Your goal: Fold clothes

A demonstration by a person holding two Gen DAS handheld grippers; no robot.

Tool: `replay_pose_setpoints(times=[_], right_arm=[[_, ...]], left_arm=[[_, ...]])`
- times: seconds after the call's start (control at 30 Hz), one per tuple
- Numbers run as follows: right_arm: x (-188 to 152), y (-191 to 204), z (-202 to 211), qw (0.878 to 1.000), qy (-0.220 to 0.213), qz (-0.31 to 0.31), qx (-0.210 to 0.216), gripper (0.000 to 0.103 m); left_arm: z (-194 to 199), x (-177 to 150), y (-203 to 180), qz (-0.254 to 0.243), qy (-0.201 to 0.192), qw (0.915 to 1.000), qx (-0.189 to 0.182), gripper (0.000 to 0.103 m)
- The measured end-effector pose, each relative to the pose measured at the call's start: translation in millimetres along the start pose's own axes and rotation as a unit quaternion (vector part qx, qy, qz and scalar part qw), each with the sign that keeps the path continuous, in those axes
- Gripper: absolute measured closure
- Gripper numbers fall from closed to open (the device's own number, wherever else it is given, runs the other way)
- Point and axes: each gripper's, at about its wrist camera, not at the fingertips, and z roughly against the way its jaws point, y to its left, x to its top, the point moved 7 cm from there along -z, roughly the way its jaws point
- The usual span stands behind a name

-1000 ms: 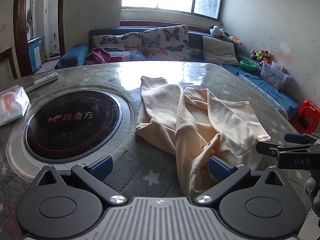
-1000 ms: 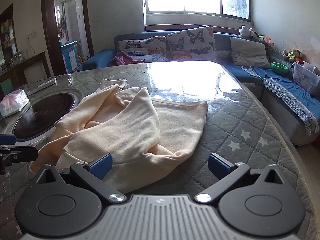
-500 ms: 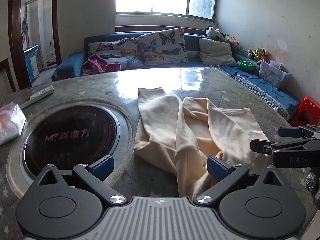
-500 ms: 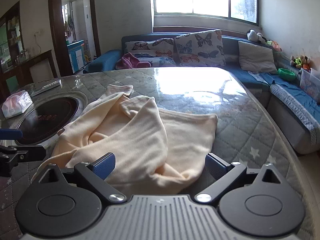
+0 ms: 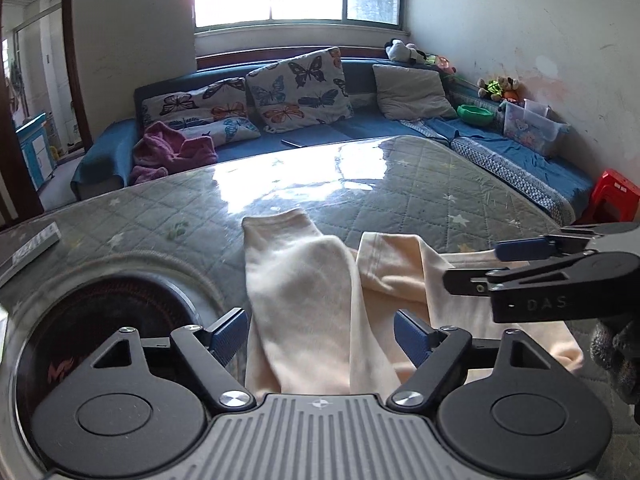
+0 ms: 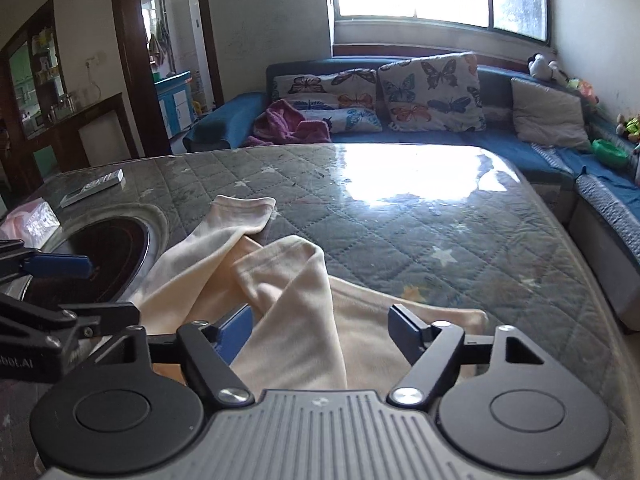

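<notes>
Quilted table (image 5: pixel 420 184) (glossy) bears cream garment (image 5: pixel 304 292), remote (image 6: pixel 94 187).

L gripper (image 5: pixel 320 334) jaws wide apart | R gripper (image 6: pixel 320 334) same, side by side

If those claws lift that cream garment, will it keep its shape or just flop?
Probably flop: the garment already lies in soft rumpled folds. It looks thin and light. On the glossy table it may slide when tugged, with both grippers' fingers open around it.
</notes>
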Motion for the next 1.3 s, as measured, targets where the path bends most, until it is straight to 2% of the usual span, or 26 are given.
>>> replay_pose_setpoints(times=[0.13, 0.23, 0.3, 0.37, 0.43, 0.47, 0.5, 0.6, 0.73, 0.97, 1.2, 1.3], right_arm=[[11.4, -2.7, -27.7, 1.0, 0.01, -0.005, 0.011, 0.036], [13.9, -2.0, -46.4, 1.0, 0.025, -0.005, 0.017, 0.044], [12.4, -2.5, -55.4, 0.999, 0.035, -0.005, 0.021, 0.054], [10.9, -3.2, -61.9, 0.999, 0.041, -0.003, 0.024, 0.059], [10.5, -3.3, -60.5, 0.999, 0.039, -0.003, 0.03, 0.075], [10.2, -4.7, -57.9, 0.999, 0.038, -0.007, 0.032, 0.088], [10.0, -6.7, -55.2, 0.999, 0.037, -0.011, 0.031, 0.094], [9.1, -13.2, -39.0, 1.0, 0.02, -0.009, 0.018, 0.098], [7.3, -21.7, -7.1, 1.0, -0.011, -0.009, 0.001, 0.098], [-6.4, -48.1, 72.7, 0.996, -0.072, -0.018, -0.043, 0.098], [-36.0, -84.2, 144.8, 0.987, -0.113, -0.048, -0.103, 0.098], [-52.6, -99.8, 167.1, 0.983, -0.118, -0.07, -0.124, 0.098]], left_arm=[[-23.1, 9.5, -3.9, -0.012, 0.012, 0.9998, -0.011, 0.022], [-39.1, 8.9, -5.6, -0.02, 0.03, 0.9993, -0.012, 0.032], [-48.4, 7.0, -6.4, -0.023, 0.042, 0.9988, -0.013, 0.043], [-53.4, 2.8, -5.8, -0.02, 0.052, 0.9982, -0.022, 0.072], [-54.9, -1.8, -2.2, -0.007, 0.058, 0.9978, -0.031, 0.086], [-53.4, -4.0, 0.0, -0.001, 0.057, 0.9978, -0.033, 0.093], [-51.1, -5.3, 2.4, 0.003, 0.054, 0.998, -0.032, 0.094], [-37.3, -7.2, 11.2, 0.021, 0.035, 0.9988, -0.027, 0.098], [-11.6, -7.9, 25.8, 0.052, 0.009, 0.9984, -0.019, 0.1], [45.1, -20.5, 58.1, 0.096, -0.027, 0.995, 0.005, 0.1], [99.4, -54.2, 83.9, 0.128, -0.037, 0.9906, 0.03, 0.1], [118.3, -72.3, 90.6, 0.141, -0.033, 0.9887, 0.037, 0.1]])
